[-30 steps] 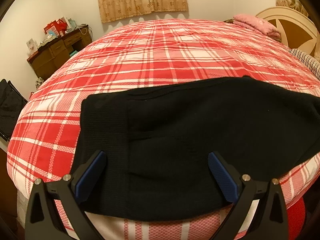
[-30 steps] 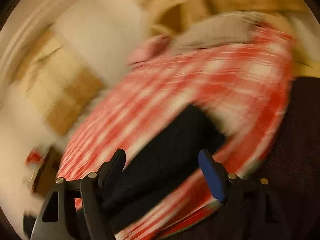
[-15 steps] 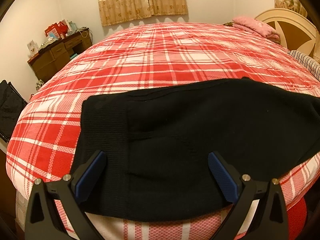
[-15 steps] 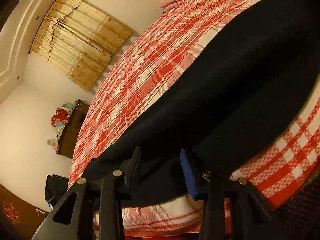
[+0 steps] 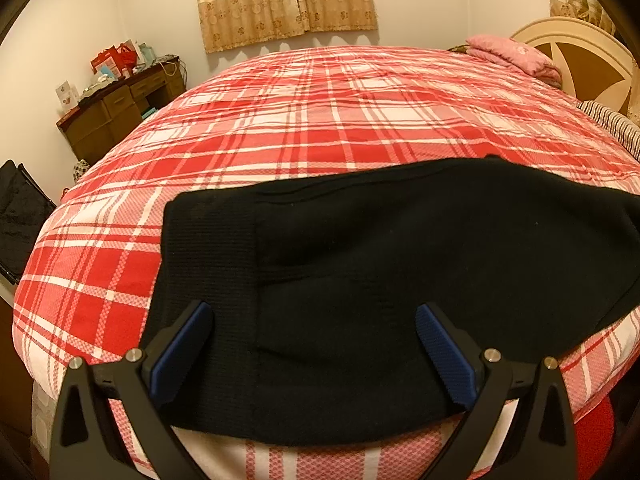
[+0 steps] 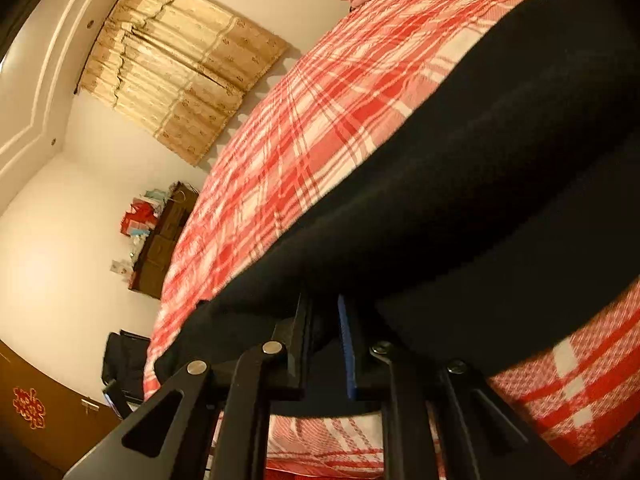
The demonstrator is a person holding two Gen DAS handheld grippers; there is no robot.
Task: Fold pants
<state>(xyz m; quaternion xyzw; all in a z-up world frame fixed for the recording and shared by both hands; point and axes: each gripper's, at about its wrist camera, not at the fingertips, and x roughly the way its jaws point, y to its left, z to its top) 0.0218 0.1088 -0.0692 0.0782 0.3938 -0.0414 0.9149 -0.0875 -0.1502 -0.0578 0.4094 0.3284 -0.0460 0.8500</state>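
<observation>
Because the bed (image 5: 320, 120) gives a flat folding surface, I see the black pants (image 5: 400, 260) spread at six o'clock; my left hand-held gripper (image 5: 314, 344) hovers wide, while my right hand-held gripper (image 6: 324, 328) has just been closing, pinching the pants' near edge to lift.

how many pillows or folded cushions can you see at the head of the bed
2. A pink floral pillow lies at the far right corner beside the cream wooden headboard. A dark-striped pillow lies nearer, at the right edge of the red plaid bedspread. More may lie beyond the view's edge.
</observation>
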